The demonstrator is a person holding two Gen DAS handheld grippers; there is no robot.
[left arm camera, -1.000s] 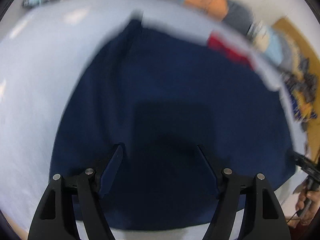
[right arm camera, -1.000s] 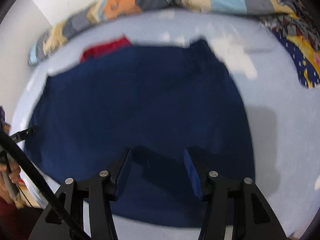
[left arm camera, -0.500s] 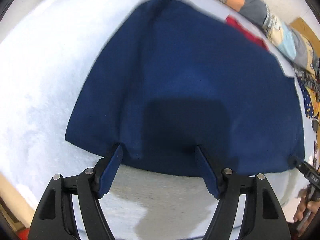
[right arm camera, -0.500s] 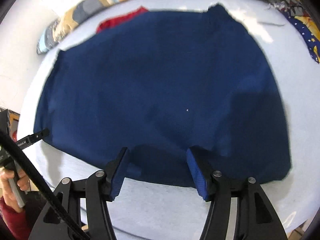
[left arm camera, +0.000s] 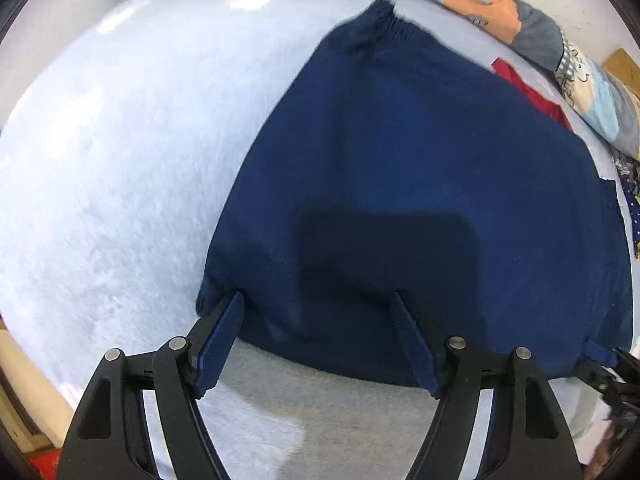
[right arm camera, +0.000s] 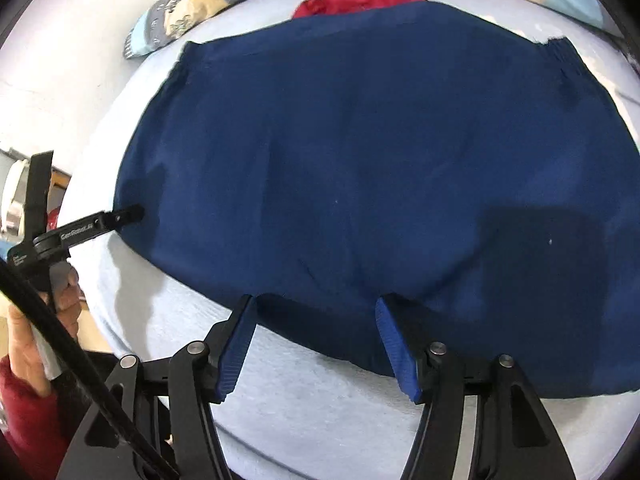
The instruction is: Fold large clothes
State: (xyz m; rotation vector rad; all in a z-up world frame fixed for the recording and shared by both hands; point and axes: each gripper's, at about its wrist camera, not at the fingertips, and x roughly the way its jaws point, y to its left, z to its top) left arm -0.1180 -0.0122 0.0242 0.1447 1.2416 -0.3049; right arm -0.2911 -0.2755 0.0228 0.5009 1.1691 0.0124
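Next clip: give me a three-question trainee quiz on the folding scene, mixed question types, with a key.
1. True or false: the left tongs are clamped on the navy garment.
2. What colour is the cloth peeking out from behind the garment's far edge?
   A. green
   B. red
   C. yellow
3. In the right wrist view, what do the open right tongs hover over?

Key:
1. False; both sets of tongs are open and nothing is pinched.
2. B.
3. The garment's near edge, where it meets the pale blue bed sheet. The jaws have just been opening, with nothing gripped between them.
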